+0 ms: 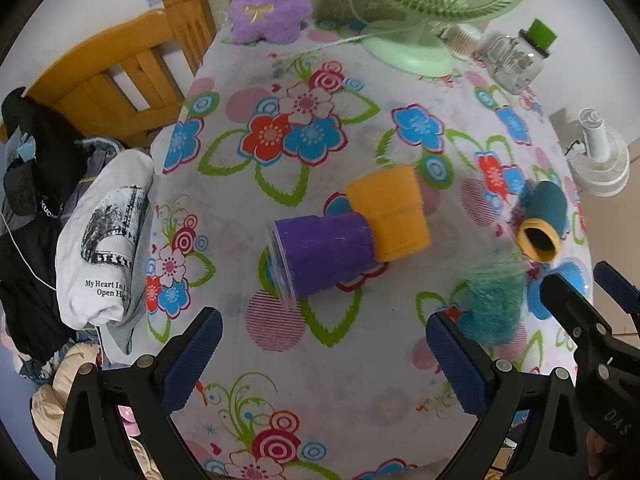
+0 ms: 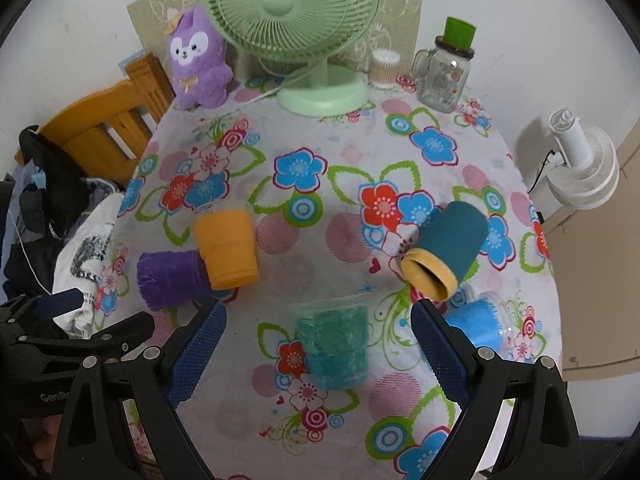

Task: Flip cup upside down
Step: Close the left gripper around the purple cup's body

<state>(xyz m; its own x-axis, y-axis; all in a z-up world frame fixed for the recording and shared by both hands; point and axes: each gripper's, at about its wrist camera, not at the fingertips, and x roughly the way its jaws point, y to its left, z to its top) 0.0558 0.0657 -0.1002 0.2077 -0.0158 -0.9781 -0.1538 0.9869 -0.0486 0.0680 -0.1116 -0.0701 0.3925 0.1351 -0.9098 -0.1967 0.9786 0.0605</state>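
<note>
From my right-wrist view, left to right: purple cup (image 2: pixel 170 278) lying at nine o'clock, touching the orange cup (image 2: pixel 227 248); green cup (image 2: pixel 334 344) between my right gripper's (image 2: pixel 318 354) spread jaws; teal cup (image 2: pixel 446 250) tipped at two. My left gripper (image 1: pixel 322 360) gapes, empty.

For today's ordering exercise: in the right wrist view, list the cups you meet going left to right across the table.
purple cup → orange cup → green cup → dark teal cup
</note>
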